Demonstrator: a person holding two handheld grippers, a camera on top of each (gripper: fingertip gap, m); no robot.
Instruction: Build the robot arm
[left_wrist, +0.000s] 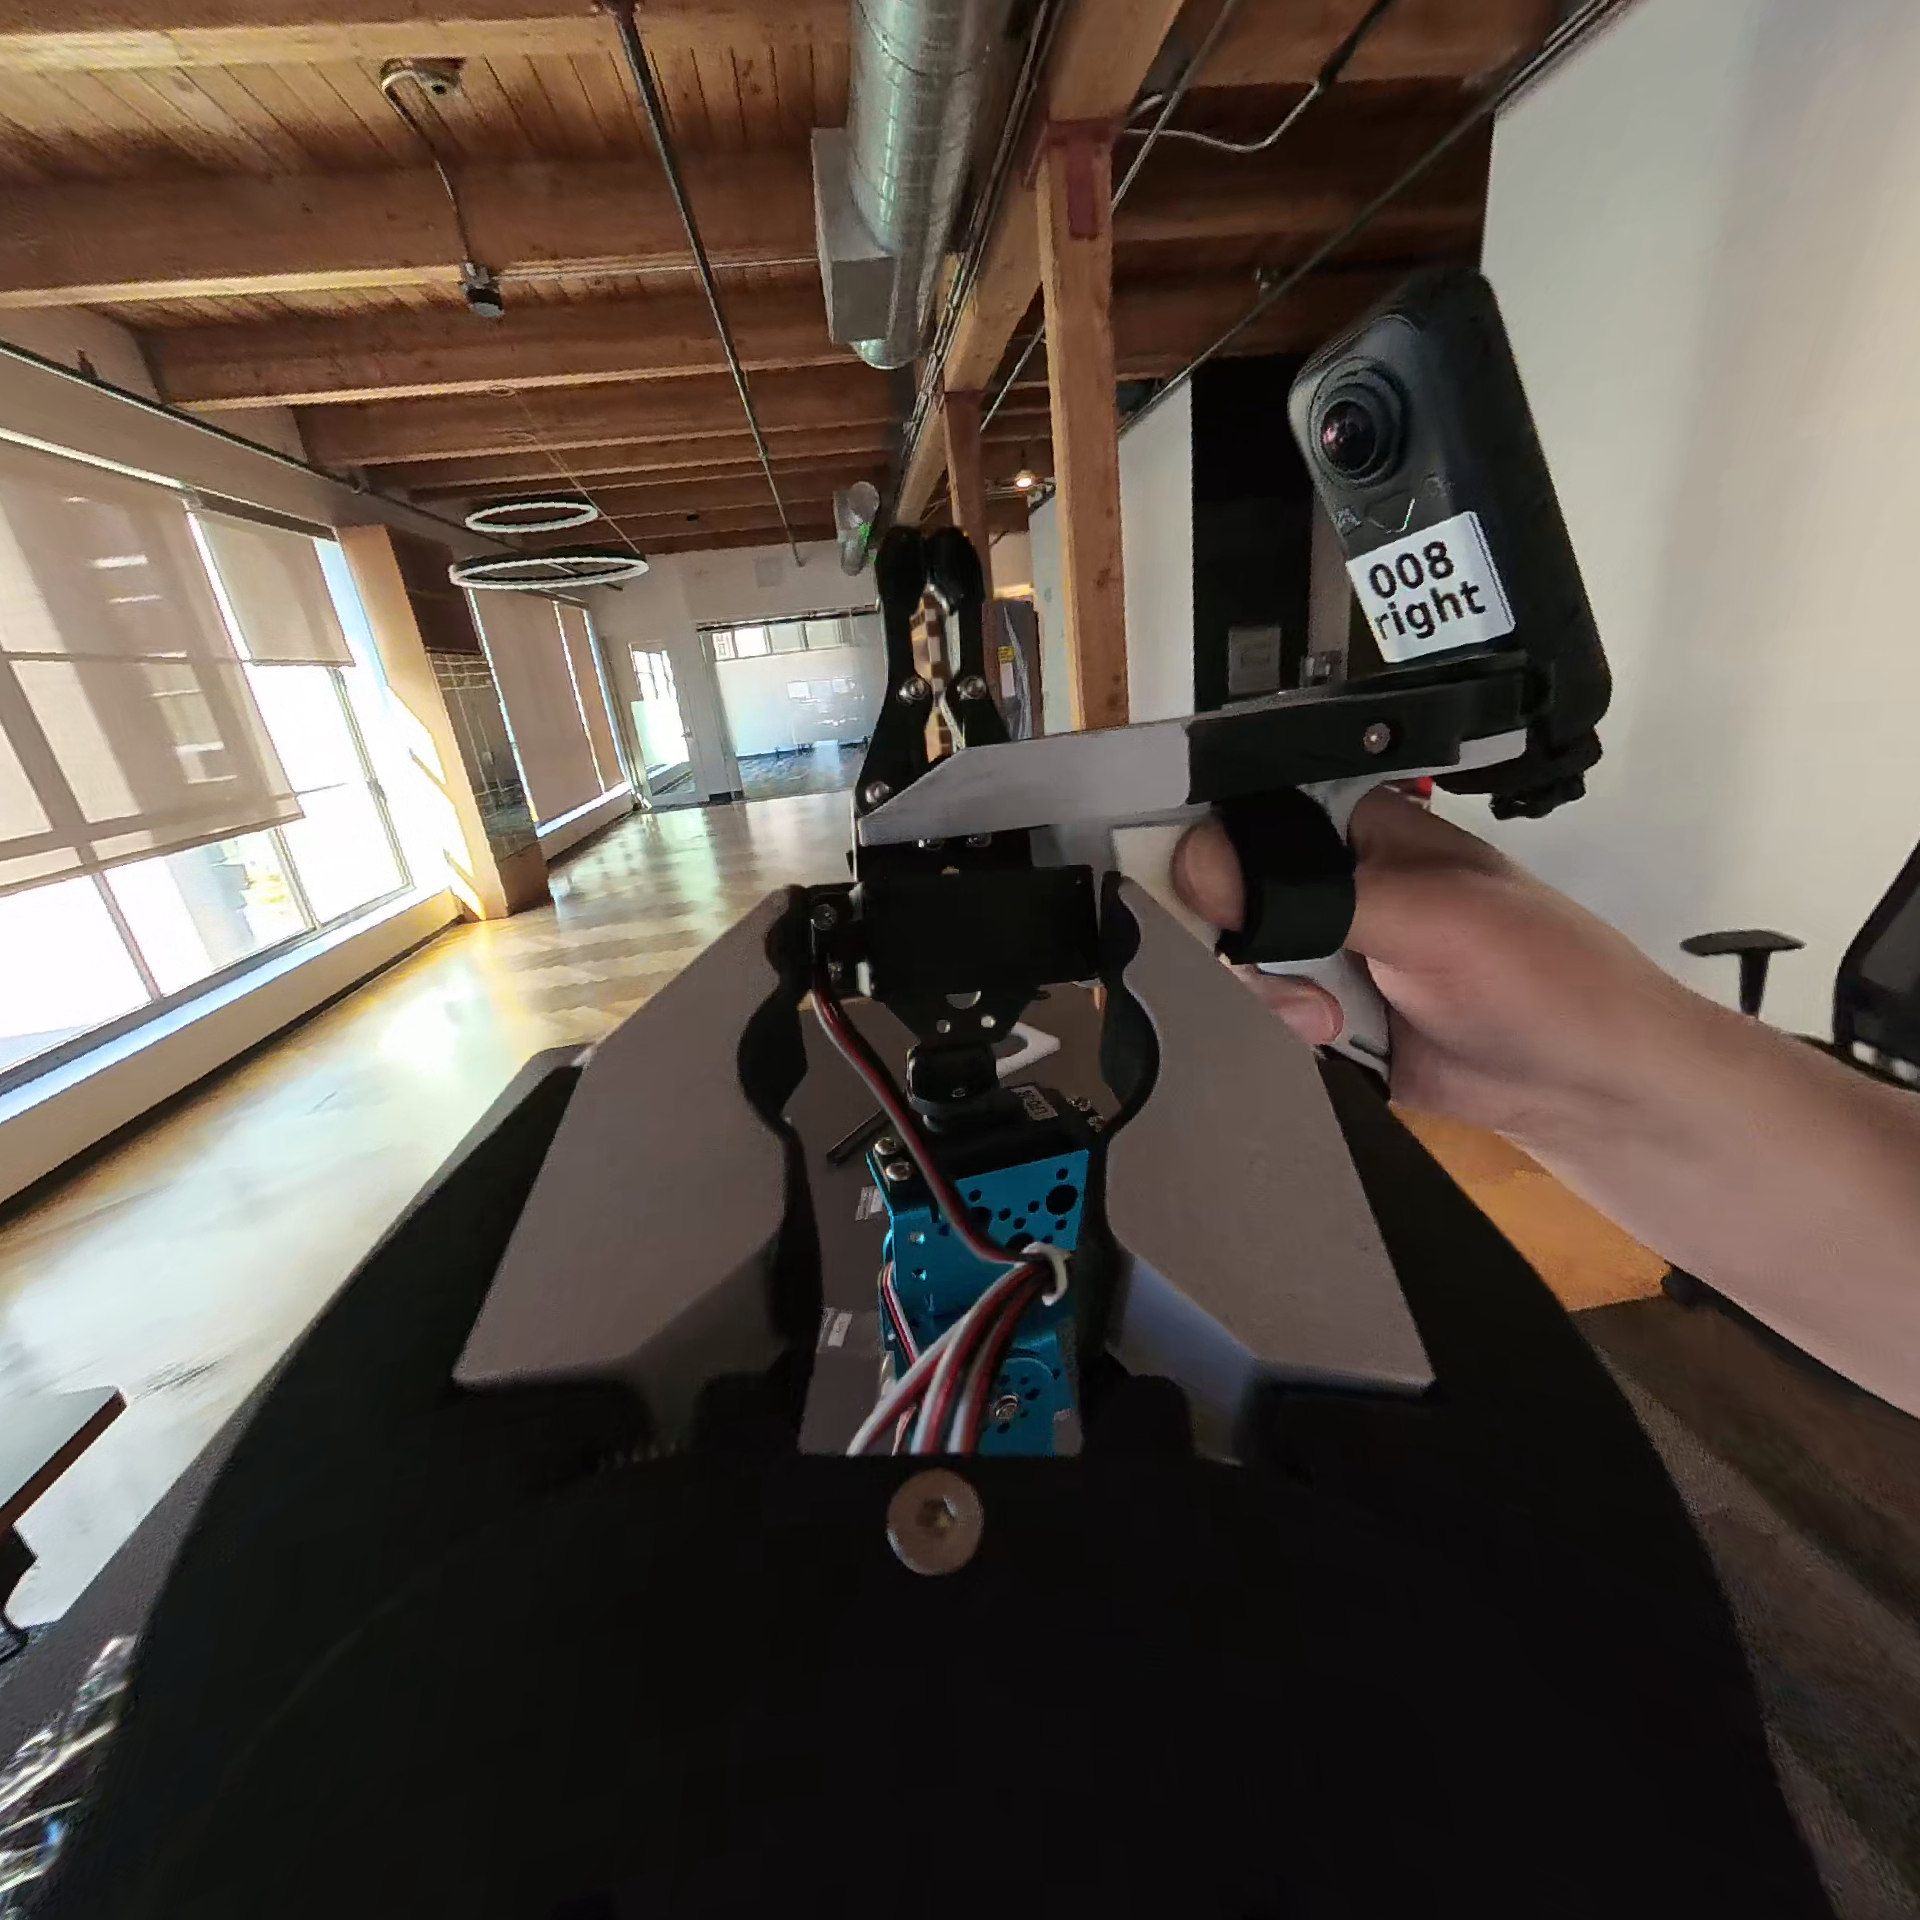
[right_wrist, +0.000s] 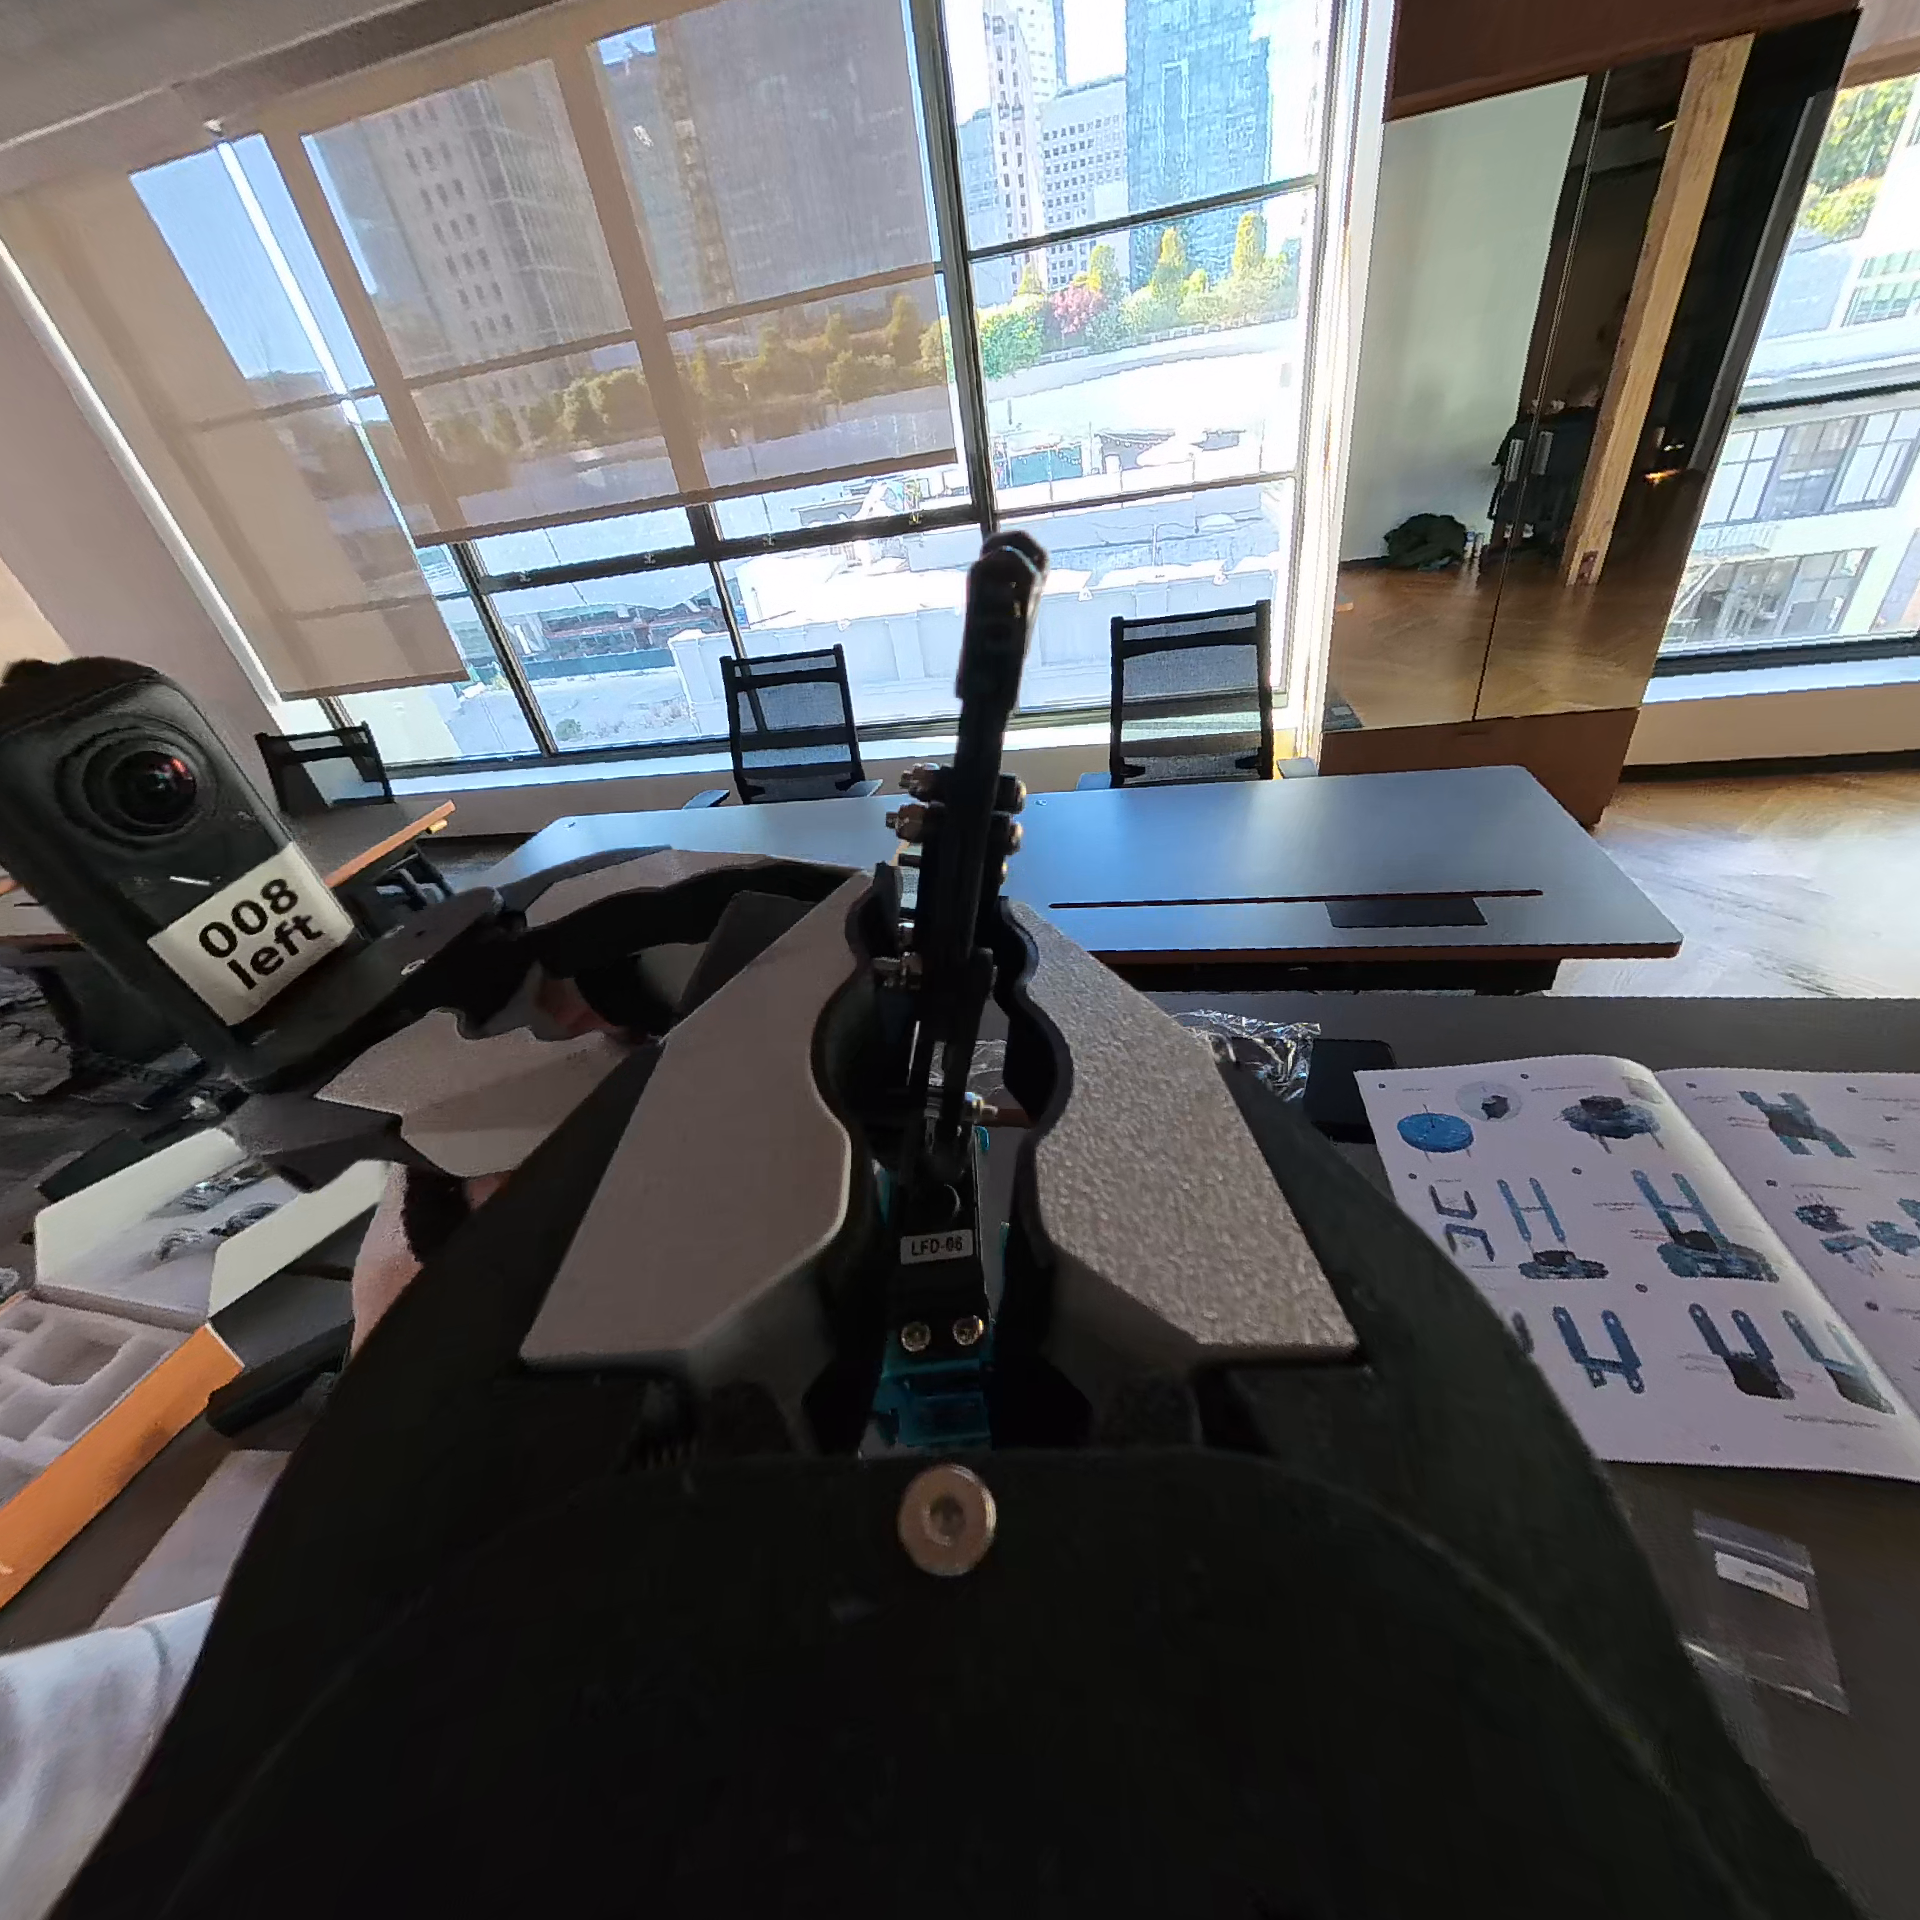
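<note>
A small robot arm kit, with blue metal brackets (left_wrist: 977, 1216), a black servo, bundled wires and a black claw (left_wrist: 925, 644) pointing up, is held between both grippers. My left gripper (left_wrist: 966, 925) is shut on its black servo block from below. My right gripper (right_wrist: 940, 935), held by a bare hand (left_wrist: 1455, 935), is shut on the claw's base (right_wrist: 935, 1039), and the closed claw (right_wrist: 992, 707) sticks up past its tips. In the left wrist view the right gripper (left_wrist: 935, 800) comes in from the right, crossing my left one at the same part.
An open instruction booklet (right_wrist: 1662, 1247) and a small plastic bag (right_wrist: 1766, 1600) lie on the dark table at the right. A parts box with a foam tray (right_wrist: 104, 1351) is at the left. A long grey table (right_wrist: 1299, 862) and chairs (right_wrist: 790, 717) stand by the windows.
</note>
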